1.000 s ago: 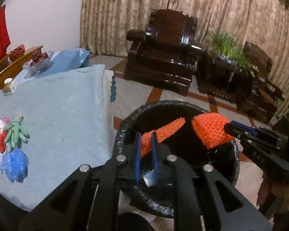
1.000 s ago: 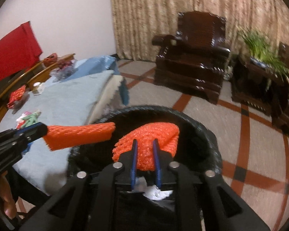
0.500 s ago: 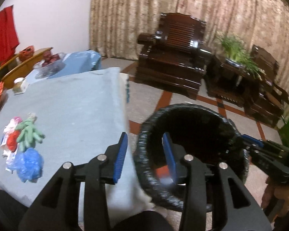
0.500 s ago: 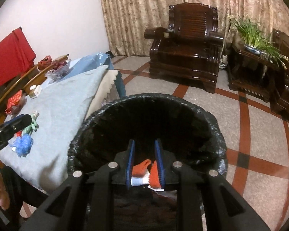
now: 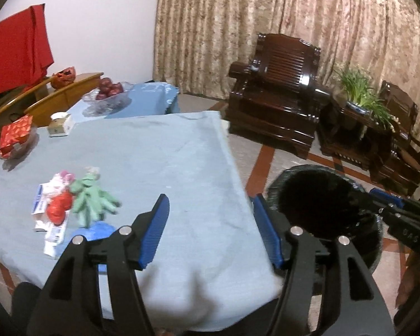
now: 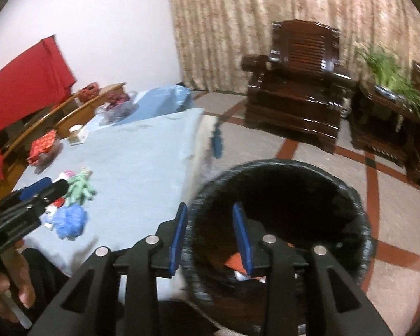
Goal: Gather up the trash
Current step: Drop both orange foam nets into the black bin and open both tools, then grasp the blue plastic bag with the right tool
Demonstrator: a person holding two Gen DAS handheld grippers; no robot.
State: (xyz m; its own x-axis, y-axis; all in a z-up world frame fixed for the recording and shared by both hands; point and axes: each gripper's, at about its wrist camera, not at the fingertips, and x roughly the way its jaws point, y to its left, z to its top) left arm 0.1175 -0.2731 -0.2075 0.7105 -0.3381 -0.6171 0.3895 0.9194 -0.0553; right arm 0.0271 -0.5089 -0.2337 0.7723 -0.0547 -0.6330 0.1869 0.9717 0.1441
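A black-lined trash bin (image 5: 322,204) (image 6: 277,218) stands on the floor beside the table; orange foam net (image 6: 235,260) lies inside it. On the pale blue tablecloth (image 5: 154,162) lies a litter pile: green glove (image 5: 91,198) (image 6: 79,187), red scrap (image 5: 57,204), white wrapper (image 5: 40,198), crumpled blue plastic (image 5: 100,229) (image 6: 70,221). My left gripper (image 5: 210,229) hangs over the table's near edge, its jaws opening with nothing between them. My right gripper (image 6: 211,235) is at the bin's near rim, jaws opening and empty.
Fruit bowl (image 5: 109,92), small box (image 5: 60,124) and red packet (image 5: 15,135) sit at the table's far side. Dark wooden armchair (image 5: 277,98) and plant stand (image 5: 361,117) stand beyond the bin on tiled floor. A hand (image 6: 16,288) holds the left gripper.
Both grippers released their orange foam nets into the bin and opened. Both moved left; the left one swung from above the bin to above the table.
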